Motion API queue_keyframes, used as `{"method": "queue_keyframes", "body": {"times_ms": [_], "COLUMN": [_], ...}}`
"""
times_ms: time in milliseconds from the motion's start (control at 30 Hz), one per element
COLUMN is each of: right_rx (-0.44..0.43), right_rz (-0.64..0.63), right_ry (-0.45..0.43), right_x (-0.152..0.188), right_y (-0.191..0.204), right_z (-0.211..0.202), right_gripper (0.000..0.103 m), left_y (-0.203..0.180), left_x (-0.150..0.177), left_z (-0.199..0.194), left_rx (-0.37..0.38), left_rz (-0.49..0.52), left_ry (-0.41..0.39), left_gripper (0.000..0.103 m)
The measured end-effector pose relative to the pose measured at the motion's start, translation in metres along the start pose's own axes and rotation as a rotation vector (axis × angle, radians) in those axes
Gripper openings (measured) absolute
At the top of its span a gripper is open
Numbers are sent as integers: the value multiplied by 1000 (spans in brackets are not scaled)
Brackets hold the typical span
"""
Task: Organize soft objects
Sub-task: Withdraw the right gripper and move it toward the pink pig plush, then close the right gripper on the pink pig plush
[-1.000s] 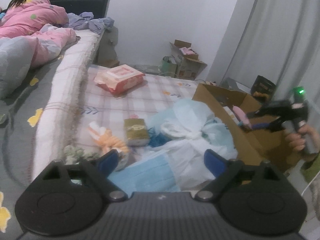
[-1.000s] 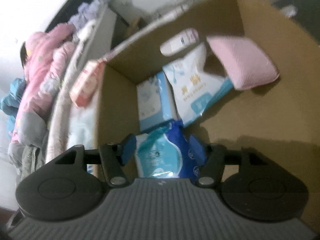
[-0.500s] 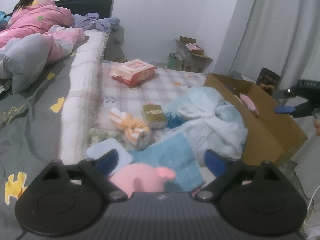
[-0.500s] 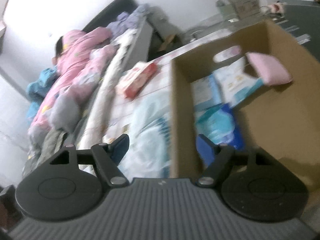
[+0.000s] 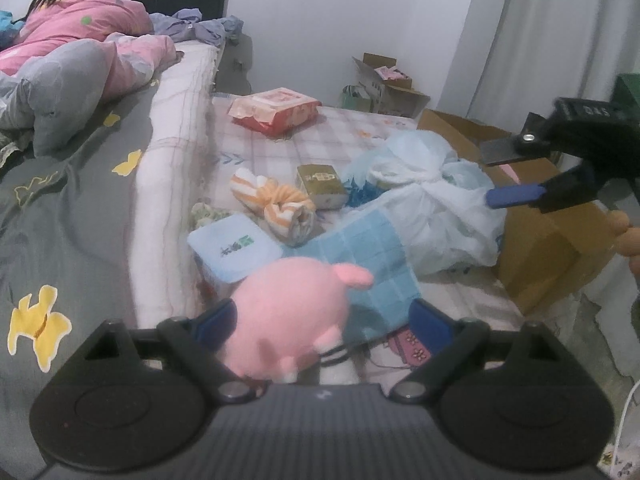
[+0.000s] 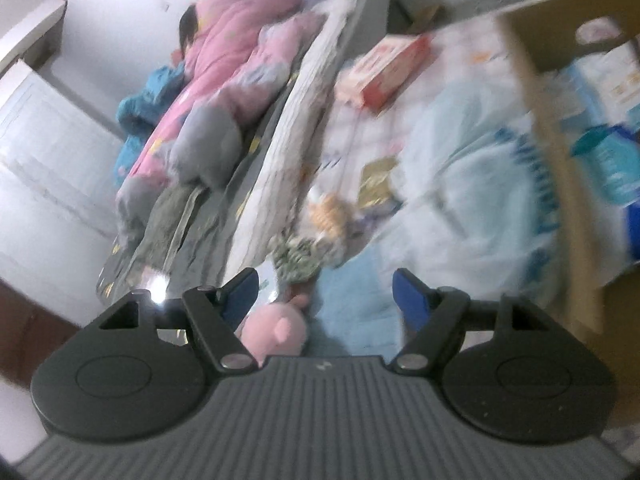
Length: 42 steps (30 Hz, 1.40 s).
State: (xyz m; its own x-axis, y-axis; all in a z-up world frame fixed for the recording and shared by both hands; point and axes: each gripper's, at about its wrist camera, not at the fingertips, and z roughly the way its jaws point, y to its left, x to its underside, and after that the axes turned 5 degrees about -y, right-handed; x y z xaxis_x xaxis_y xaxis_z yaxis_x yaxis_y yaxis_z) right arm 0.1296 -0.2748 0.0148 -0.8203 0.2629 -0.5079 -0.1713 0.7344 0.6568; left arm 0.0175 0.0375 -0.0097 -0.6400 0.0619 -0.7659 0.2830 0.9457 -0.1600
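Note:
A pink plush toy [image 5: 292, 312] lies at the near end of the checked mattress [image 5: 360, 128], between the fingers of my left gripper [image 5: 322, 320]. That gripper is open wide, and its right finger stands clear of the toy. Under and beyond the toy is a blue quilted cloth [image 5: 372, 256]. Farther on are a light-blue pack [image 5: 232, 246], an orange-striped rolled cloth [image 5: 280, 204], a gold tissue pack [image 5: 322, 184] and a white-and-blue bundle [image 5: 432, 200]. My right gripper [image 6: 326, 294] hangs open and empty above the bundle, left of the cardboard box [image 6: 536, 92]. The plush toy [image 6: 276, 328] shows below its left finger.
A red wipes pack [image 5: 276, 110] lies at the mattress's far end. A person in pink [image 5: 72, 20] lies on the higher bed at left. The cardboard box [image 5: 544, 240] holds several packs. Small boxes [image 5: 388, 84] stand by the wall, and a curtain [image 5: 540, 32] hangs at right.
My right gripper let go of a blue pack in the box, then swung left over the mattress. My left gripper drew back and lower, bringing the pink plush between its fingers.

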Motion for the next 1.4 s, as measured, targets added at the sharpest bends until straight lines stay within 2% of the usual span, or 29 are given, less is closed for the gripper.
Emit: {"method": "queue_keyframes", "body": {"times_ms": [200,300,400,533,633,733,833,1133,1233,1400], "right_rx": [-61,-88,-109,-113,-181,-198,-230,-285,-293,-330], "right_rz": [49,109,181,232,266,252,283,329,335,375], "right_ry": [115,178,228,275,304,295,300,254,231,186], "right_x": [22,33,42,50,53,52,53,51,49,44], "right_y": [7,4,2,4,9,15,13,2,-4,-18], "right_z": [53,84,112,141,150,148,148,129,119,97], "right_gripper": [74,74,74,74,74,74,74,74,74,74], "left_y": [3,4,2,-4,-7,-8,-7,4,12,25], "left_x": [3,4,5,5,5,6,7,-1,-6,-18], "left_z": [9,20,31,37,41,45,46,24,5,-4], "left_rx": [-13,-9,-36,-68,-92,-128,-176,-118,-54,143], "left_rz": [-2,0,17,60,86,114,138,73,4,-173], "left_ry": [-5,21,50,46,43,50,52,40,26,-7], "left_gripper": [93,93,93,93,92,88,76,71,71,71]}}
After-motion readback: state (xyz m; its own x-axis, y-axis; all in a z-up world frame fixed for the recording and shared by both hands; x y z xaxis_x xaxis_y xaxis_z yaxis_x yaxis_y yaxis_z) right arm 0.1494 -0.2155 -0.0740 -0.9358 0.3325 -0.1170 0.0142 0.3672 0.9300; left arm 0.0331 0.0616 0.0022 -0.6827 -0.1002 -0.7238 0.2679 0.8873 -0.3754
